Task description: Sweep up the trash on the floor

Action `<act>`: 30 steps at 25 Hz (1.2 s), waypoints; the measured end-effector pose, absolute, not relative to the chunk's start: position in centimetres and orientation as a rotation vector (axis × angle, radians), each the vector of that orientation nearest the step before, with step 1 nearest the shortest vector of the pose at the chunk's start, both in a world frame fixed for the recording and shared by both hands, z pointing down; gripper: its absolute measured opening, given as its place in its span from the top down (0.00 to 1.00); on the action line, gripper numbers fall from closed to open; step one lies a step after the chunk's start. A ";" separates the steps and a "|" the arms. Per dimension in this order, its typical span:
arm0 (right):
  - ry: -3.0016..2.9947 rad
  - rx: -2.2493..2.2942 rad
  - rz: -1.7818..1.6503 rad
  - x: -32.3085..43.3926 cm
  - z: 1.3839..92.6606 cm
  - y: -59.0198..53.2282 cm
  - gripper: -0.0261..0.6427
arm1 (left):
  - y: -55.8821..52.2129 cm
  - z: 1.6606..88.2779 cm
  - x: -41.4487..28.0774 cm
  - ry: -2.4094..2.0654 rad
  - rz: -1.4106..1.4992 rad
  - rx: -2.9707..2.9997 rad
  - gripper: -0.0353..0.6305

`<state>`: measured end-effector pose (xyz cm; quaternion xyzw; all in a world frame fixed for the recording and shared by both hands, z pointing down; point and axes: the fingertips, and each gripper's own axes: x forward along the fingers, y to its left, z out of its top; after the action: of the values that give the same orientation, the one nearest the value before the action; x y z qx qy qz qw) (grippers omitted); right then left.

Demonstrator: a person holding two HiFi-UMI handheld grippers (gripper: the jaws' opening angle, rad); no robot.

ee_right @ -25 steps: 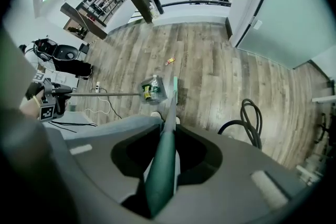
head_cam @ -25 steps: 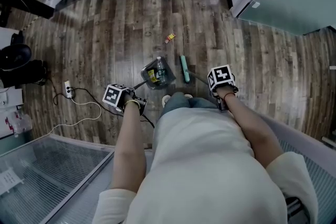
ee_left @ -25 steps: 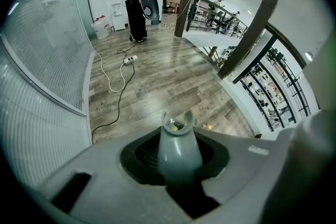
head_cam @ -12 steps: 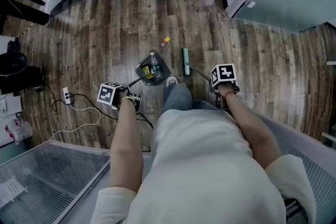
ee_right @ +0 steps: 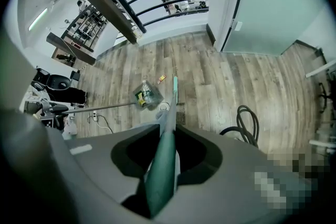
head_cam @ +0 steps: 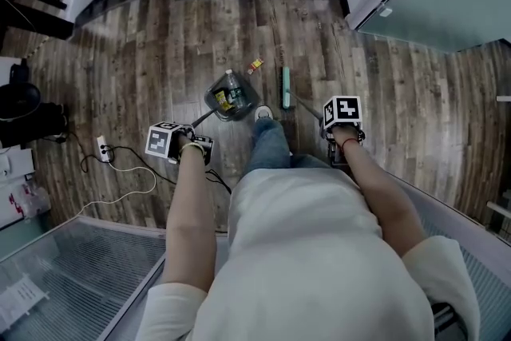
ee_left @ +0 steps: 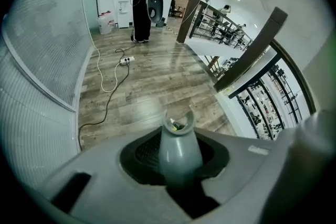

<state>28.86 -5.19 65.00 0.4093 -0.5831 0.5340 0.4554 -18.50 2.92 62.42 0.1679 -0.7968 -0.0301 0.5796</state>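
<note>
Dustpan handle is being clamped by L gripper; pan w/ clear bottle is lying just ahead. Green broom handle is being gripped by R gripper, head near yellow-red wrapper.

bright, even ceiling light | soft shadows | fisheye-warped edges | sharp

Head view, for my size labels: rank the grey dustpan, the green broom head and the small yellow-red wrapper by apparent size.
Grey dustpan, largest.
Green broom head, long but thin.
Yellow-red wrapper, smallest.
All lie close together on the floor, so nearness hardly matters.
</note>
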 end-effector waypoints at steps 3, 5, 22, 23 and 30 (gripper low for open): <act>-1.443 1.014 1.318 28.0 64.6 -6.5 0.82 | 1.5 62.2 -19.4 -1.862 -0.066 0.394 0.82; -1.447 1.013 1.310 27.5 64.3 -7.4 0.82 | 0.6 62.1 -20.0 -1.864 -0.056 0.398 0.82; -1.441 0.987 1.180 23.6 64.1 -15.2 0.82 | -5.4 63.8 -23.4 -1.840 -0.015 0.410 0.82; -1.439 0.982 1.172 23.3 64.2 -15.5 0.82 | -5.7 63.9 -23.6 -1.839 -0.012 0.411 0.82; -1.432 0.950 1.129 21.7 65.2 -17.9 0.82 | -7.4 64.9 -24.4 -1.833 0.002 0.401 0.82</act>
<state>21.72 -17.93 65.21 0.3958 -0.5963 0.4700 0.5165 -24.39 -7.35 64.88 0.1724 -0.7878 0.0008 0.5913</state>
